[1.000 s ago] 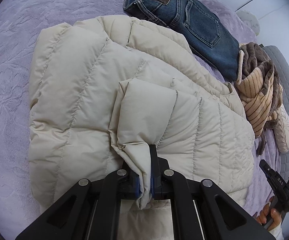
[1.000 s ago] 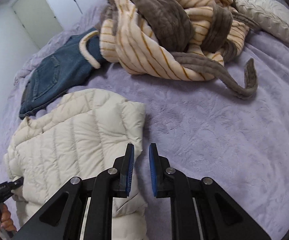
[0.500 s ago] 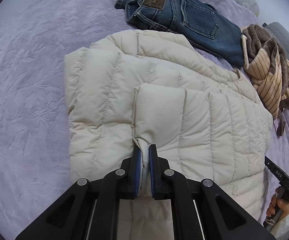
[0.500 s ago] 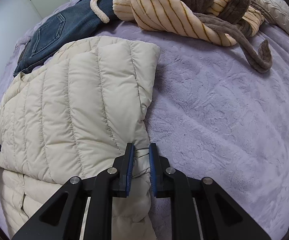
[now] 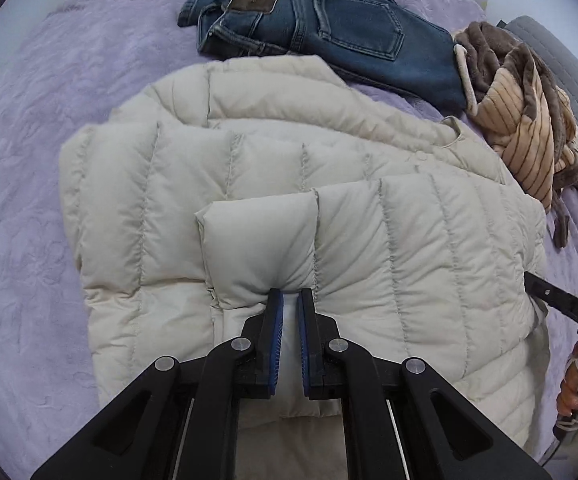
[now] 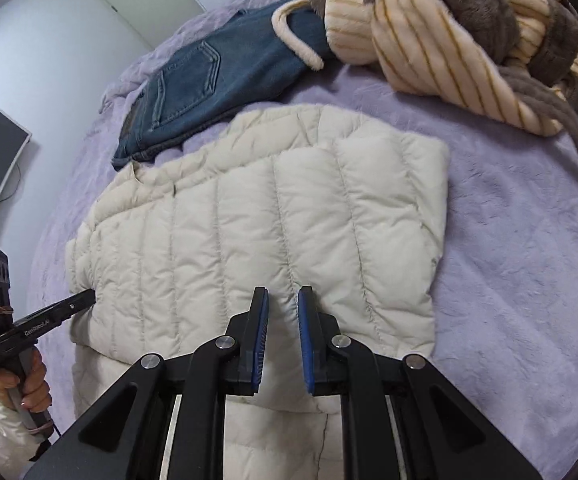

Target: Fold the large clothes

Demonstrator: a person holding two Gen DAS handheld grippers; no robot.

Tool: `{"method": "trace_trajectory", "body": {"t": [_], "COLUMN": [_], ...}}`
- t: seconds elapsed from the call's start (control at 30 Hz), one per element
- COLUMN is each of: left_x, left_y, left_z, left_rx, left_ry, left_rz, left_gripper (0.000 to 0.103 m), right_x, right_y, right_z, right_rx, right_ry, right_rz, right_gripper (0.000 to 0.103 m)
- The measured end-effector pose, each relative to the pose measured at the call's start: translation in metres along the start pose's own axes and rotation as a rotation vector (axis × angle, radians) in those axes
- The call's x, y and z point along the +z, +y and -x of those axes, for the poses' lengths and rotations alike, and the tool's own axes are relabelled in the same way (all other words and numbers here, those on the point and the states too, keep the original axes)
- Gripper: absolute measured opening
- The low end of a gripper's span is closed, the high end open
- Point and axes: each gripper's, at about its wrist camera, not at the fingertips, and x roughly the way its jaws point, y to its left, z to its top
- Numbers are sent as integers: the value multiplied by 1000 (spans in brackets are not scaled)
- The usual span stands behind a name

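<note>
Lavender plush bedspread (image 5: 29, 200) under everything, white wall and door behind. Cream quilted puffer jacket (image 5: 249, 168) spread flat directly ahead of both tongs, part-folded, sleeve laid across body. Left gripper (image 5: 288, 300) clenched on pinch of puffy sleeve cuff. Right gripper (image 6: 283, 300) nearly closed over folded panel edge, fabric bunched at tips; grasp likely, not certain. Blue denim jeans (image 5: 329, 28) beyond jacket, striped beige-brown fleece robe (image 6: 449, 32) far right. Jacket judged light, soft, springy, slick shell: prone to slip and puff back open. Best grabbed at stitched seams or hem edge, not mid-baffle.
</note>
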Motion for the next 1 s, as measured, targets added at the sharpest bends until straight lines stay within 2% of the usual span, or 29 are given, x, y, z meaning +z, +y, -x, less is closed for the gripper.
{"method": "trace_trajectory", "body": {"t": [0.07, 0.2, 0.37, 0.67, 0.8, 1.0], "left_x": [-4, -5, -4, 0, -8, -29], "left_y": [4, 5, 7, 8, 10, -4], "left_z": [-4, -6, 0, 36, 57, 90], "left_rx": [-17, -23, -18, 45, 79, 120], "left_ry": [-5, -3, 3, -11, -6, 7], "left_rz": [20, 19, 32, 60, 68, 55], "left_gripper": [9, 9, 9, 9, 9, 9], "right_x": [-9, -20, -18, -20, -30, -49], "right_y": [-3, -7, -18, -60, -67, -57], "right_z": [-19, -25, -7, 34, 51, 70], "right_rx": [-24, -27, -54, -185, -171, -130], "right_ry": [37, 24, 20, 32, 47, 77], "right_rz": [9, 30, 13, -136, -188, -211], "right_gripper": [14, 13, 13, 18, 18, 18]}}
